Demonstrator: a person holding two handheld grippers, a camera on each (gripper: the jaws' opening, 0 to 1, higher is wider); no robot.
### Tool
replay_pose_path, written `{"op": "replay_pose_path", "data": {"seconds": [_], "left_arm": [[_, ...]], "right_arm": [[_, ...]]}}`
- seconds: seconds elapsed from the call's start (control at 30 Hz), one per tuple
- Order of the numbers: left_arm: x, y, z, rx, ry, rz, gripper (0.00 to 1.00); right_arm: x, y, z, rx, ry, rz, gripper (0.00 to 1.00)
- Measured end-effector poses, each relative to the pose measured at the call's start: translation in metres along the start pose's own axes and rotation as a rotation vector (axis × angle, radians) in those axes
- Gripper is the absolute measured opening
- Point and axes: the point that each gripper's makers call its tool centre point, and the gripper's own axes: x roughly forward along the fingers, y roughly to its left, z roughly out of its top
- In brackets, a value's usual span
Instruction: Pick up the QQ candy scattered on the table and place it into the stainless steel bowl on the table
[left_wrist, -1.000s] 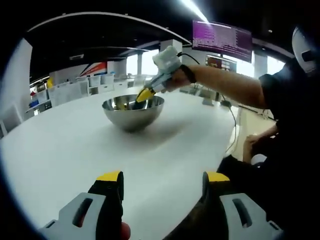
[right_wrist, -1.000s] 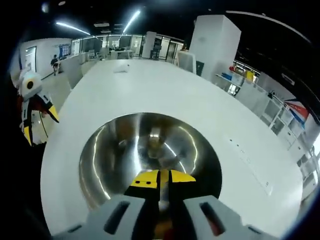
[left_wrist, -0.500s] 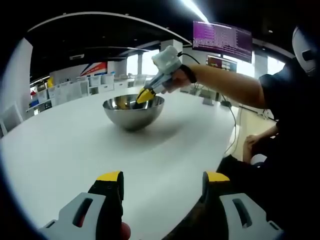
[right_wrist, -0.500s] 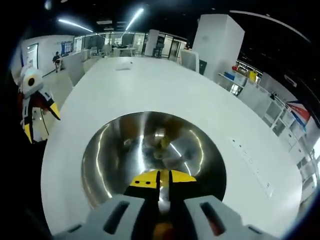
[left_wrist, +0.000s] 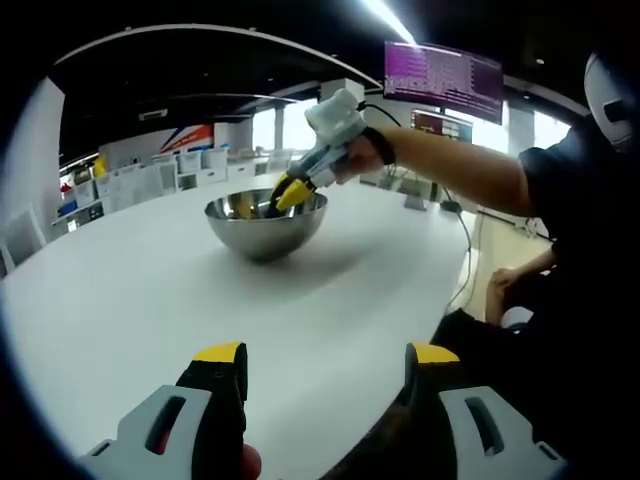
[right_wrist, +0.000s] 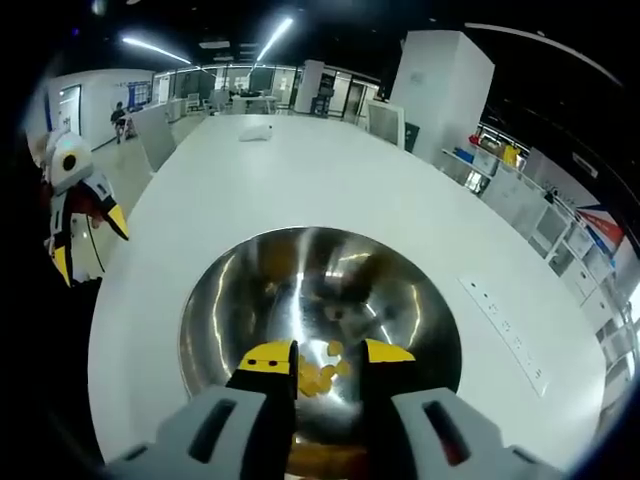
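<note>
Over the round stainless steel bowl on the white table, the right gripper has just parted its yellow-tipped jaws, dropping small orange QQ candy pieces inside, while the left gripper waits wide open.

stainless steel bowl: upright on table | QQ candy: yellow, apparently inside bowl

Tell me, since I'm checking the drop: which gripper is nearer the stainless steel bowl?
Right. The right gripper hangs open just over the stainless steel bowl, above the candy; the left gripper sits well back across the table.
</note>
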Motion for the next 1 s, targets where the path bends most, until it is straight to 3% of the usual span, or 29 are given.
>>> {"op": "replay_pose_path", "data": {"seconds": [0.27, 0.53, 0.77, 1.0], "left_arm": [[0.000, 0.001, 0.001, 0.007, 0.001, 0.000, 0.64], [0.005, 0.001, -0.002, -0.001, 0.005, -0.007, 0.64], [0.010, -0.003, 0.003, 0.009, 0.000, -0.016, 0.64], [0.014, -0.004, 0.005, 0.009, -0.002, -0.022, 0.64]], "right_arm": [[-0.021, 0.001, 0.004, -0.002, -0.035, -0.024, 0.24], [-0.085, 0.023, 0.020, 0.064, -0.260, -0.076, 0.23], [-0.133, 0.049, 0.002, 0.157, -0.409, -0.121, 0.23], [-0.158, 0.065, -0.019, 0.227, -0.532, -0.181, 0.22]]}}
